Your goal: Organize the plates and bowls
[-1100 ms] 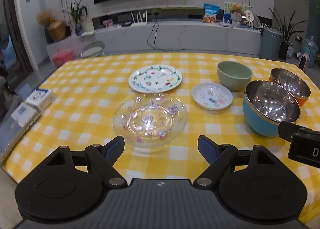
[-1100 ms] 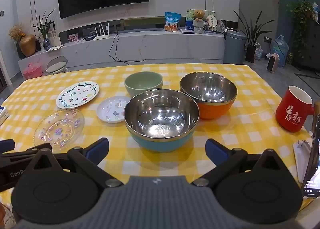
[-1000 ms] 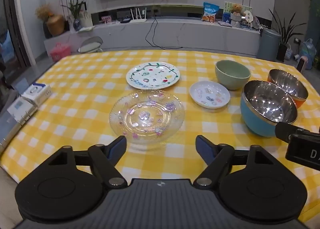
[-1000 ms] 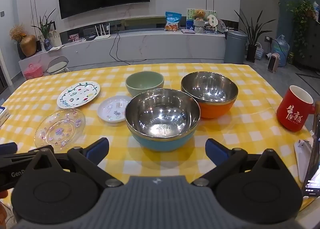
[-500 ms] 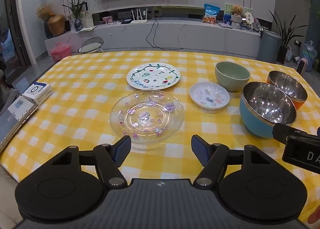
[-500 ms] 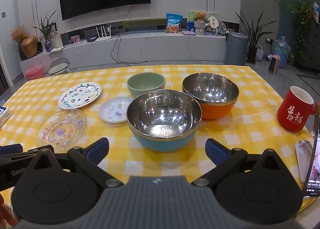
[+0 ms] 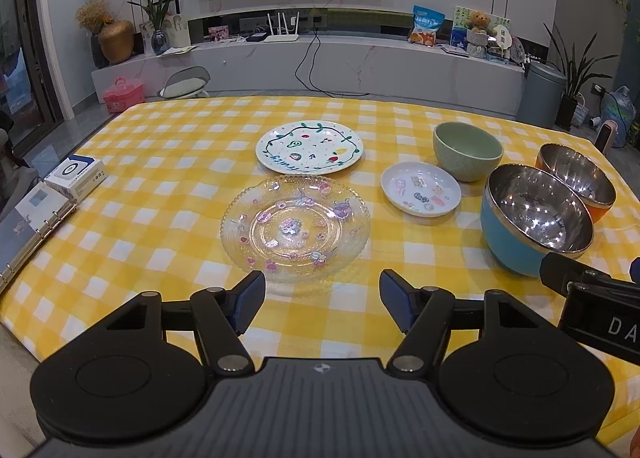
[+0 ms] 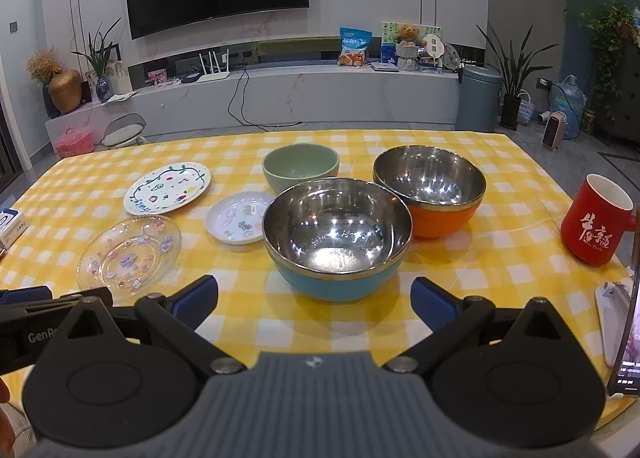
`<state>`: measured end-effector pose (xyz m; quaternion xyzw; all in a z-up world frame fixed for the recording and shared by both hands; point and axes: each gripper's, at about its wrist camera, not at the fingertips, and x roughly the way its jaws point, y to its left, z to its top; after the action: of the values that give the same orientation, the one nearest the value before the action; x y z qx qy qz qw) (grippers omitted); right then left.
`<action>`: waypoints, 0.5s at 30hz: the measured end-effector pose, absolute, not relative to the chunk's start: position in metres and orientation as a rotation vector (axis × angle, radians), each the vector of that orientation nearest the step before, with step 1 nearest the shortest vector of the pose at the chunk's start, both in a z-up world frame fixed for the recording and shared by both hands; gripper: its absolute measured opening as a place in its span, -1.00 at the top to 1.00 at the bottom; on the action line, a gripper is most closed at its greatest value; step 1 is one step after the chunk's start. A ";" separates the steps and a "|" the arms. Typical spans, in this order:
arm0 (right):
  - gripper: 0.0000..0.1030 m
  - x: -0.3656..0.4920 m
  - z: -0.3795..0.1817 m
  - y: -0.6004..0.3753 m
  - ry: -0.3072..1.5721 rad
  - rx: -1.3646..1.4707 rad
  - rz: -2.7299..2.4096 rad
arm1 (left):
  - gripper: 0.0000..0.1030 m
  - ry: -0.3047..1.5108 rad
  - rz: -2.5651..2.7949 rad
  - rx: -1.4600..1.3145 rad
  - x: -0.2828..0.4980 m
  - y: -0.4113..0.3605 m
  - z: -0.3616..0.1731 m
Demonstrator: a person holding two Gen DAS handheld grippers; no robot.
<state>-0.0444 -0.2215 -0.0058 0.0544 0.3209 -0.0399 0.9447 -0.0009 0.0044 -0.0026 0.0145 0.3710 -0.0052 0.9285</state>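
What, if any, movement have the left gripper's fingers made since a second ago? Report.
Yes. Against its fixed body, the left gripper has drawn its fingers inward, narrowing the gap; still open, short of the glass plate.

"GenR", perhaps, on left gripper [image 8: 38,322].

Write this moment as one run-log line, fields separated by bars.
left tongs open, before glass plate | right tongs open, before blue bowl | nothing held

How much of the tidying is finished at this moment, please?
Nothing is stacked yet. Both claws are open and empty: left claw faces the glass plate, right claw the blue bowl. Three plates and three bowls are left, each lying separately.
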 end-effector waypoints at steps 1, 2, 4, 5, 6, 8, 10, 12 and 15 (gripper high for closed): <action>-0.95 -0.045 -0.006 -0.222 0.655 0.112 -0.080 | -0.51 0.761 -0.012 0.030 -0.001 0.004 -0.003; -0.95 -0.045 -0.006 -0.221 0.655 0.112 -0.080 | -0.51 0.761 -0.014 0.029 -0.001 0.004 -0.003; -0.95 -0.045 -0.006 -0.221 0.655 0.113 -0.079 | -0.51 0.762 -0.016 0.031 -0.001 0.004 -0.003; -0.95 -0.045 -0.006 -0.221 0.656 0.112 -0.079 | -0.51 0.762 -0.017 0.032 -0.001 0.003 -0.003; -0.95 -0.045 -0.006 -0.221 0.655 0.113 -0.079 | -0.51 0.761 -0.018 0.032 -0.002 0.003 -0.003; -0.95 -0.045 -0.006 -0.221 0.655 0.115 -0.078 | -0.51 0.762 -0.020 0.035 -0.002 0.003 -0.003; -0.95 -0.045 -0.007 -0.221 0.655 0.116 -0.078 | -0.51 0.762 -0.022 0.034 -0.002 0.002 -0.003; -0.95 -0.045 -0.007 -0.221 0.656 0.115 -0.079 | -0.51 0.761 -0.022 0.035 -0.002 0.002 -0.003; -0.95 -0.045 -0.007 -0.221 0.657 0.115 -0.077 | -0.51 0.762 -0.022 0.035 -0.002 0.002 -0.003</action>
<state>-0.0448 -0.2214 -0.0067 0.0567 0.3222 -0.0379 0.9442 -0.0023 0.0016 -0.0030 0.0169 0.3717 -0.0107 0.9281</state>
